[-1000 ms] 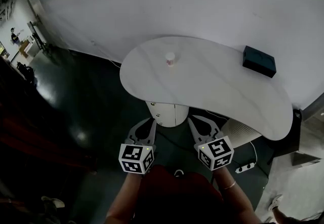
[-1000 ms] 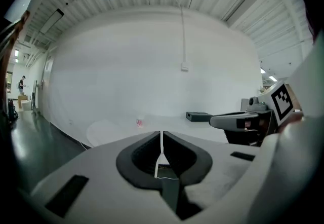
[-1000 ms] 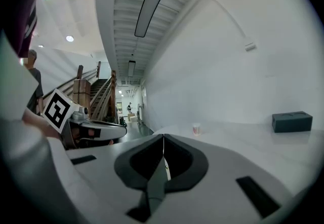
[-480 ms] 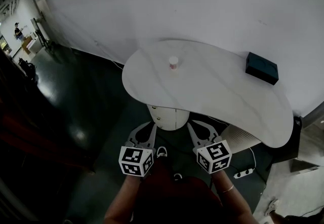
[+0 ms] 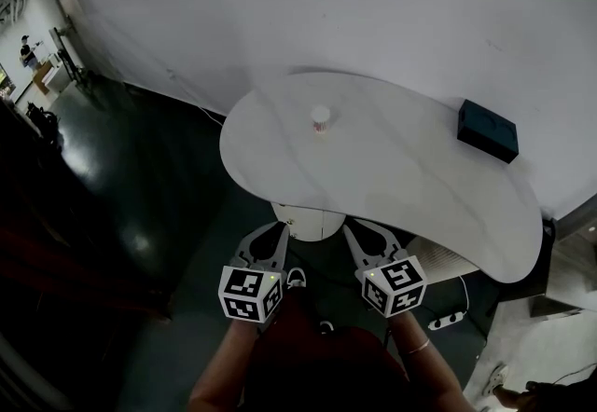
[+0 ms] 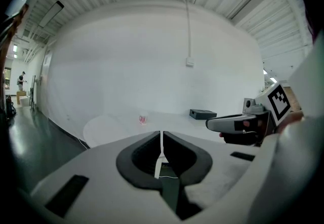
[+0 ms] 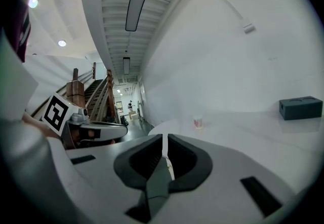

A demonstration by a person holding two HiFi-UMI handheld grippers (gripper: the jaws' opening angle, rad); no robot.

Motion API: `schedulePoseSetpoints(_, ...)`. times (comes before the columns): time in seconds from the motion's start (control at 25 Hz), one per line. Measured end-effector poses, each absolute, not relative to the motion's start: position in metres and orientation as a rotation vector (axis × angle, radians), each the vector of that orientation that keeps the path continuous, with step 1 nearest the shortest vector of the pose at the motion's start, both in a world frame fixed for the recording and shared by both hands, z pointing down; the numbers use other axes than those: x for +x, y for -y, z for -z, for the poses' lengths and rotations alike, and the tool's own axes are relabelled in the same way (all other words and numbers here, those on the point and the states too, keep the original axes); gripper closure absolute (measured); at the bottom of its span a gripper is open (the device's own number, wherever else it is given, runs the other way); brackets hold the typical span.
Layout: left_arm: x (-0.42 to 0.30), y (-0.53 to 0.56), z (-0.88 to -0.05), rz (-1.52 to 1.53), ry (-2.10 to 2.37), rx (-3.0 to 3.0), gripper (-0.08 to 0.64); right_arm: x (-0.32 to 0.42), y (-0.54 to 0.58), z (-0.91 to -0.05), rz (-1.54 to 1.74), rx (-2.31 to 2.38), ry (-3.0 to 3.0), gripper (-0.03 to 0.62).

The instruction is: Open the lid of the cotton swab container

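Observation:
The cotton swab container [image 5: 321, 119] is a small white tub with a red label and its lid on, standing upright on the far left part of the white curved table [image 5: 401, 186]. It shows small in the left gripper view [image 6: 143, 119] and in the right gripper view [image 7: 198, 123]. My left gripper [image 5: 277, 235] and right gripper [image 5: 353, 233] hang side by side below the table's near edge, well short of the container. Both are shut with nothing between the jaws.
A dark box [image 5: 487, 130] lies at the table's far right, near the white wall. The table stands on a white pedestal [image 5: 308, 222]. A power strip [image 5: 440, 319] lies on the dark floor at right. A person [image 5: 26, 52] stands far off at left.
The view has shifted slightly; the table and container sit a little lower in the picture. Both grippers have come up a touch toward the table's near edge and stay shut.

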State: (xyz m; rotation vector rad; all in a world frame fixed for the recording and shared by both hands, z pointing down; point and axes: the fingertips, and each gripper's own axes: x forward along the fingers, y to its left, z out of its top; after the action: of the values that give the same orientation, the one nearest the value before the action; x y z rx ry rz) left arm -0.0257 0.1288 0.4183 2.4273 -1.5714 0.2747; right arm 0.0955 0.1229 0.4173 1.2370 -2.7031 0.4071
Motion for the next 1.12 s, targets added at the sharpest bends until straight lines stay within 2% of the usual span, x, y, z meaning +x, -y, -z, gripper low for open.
schedulePoseSetpoints(0.56,-0.053,-0.049,-0.432,-0.274,1.537,2.407,0.524,0.067,-0.052,-0.431,-0.459,1.208,2.678,0.563)
schedulePoseSetpoints(0.76,-0.063,-0.023,-0.438,-0.272,1.503,2.411,0.524,0.054,-0.03,-0.441,-0.501,1.198,2.654,0.503)
schedulePoseSetpoints(1.12,-0.077,0.015,-0.449,-0.287,1.438,2.402,0.523,0.042,0.007,-0.449,-0.532,1.236,2.602,0.482)
